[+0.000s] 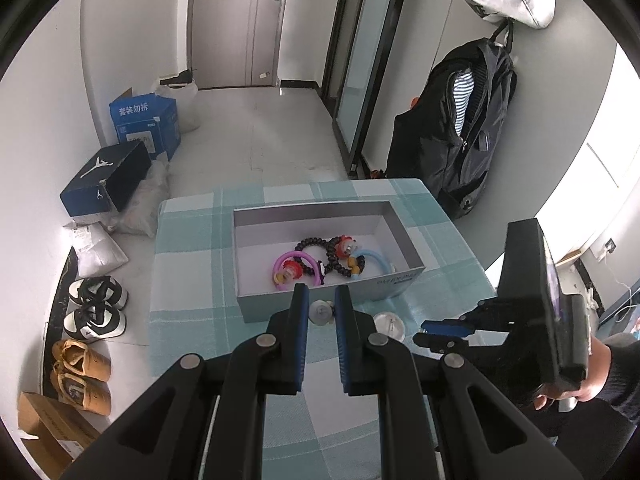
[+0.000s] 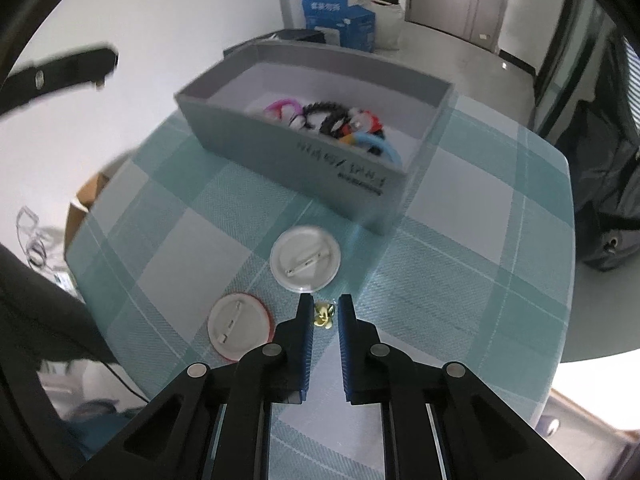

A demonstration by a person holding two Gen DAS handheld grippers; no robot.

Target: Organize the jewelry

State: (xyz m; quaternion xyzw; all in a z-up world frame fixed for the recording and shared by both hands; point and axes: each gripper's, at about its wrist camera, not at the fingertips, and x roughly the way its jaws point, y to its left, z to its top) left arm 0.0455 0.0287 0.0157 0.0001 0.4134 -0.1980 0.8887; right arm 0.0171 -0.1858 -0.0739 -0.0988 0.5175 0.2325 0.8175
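Note:
A grey box (image 1: 320,210) (image 2: 280,140) on the checked tablecloth holds a pink bracelet (image 1: 296,258), a black bead bracelet (image 1: 334,262) and a blue bracelet (image 1: 374,258). My left gripper (image 1: 322,300) is open, its fingers either side of a round badge (image 1: 321,312) lying face down in front of the box. A second badge (image 1: 389,326) lies to its right. In the right wrist view my right gripper (image 2: 324,308) is open around a small gold charm (image 2: 323,315). A white badge (image 2: 305,258) and a red-rimmed badge (image 2: 240,328) lie nearby.
The small table (image 1: 188,240) has edges close on all sides. Shoes (image 1: 94,314), shoe boxes (image 1: 106,180) and a blue carton (image 1: 144,122) stand on the floor to the left. A black jacket (image 1: 460,128) hangs at the right.

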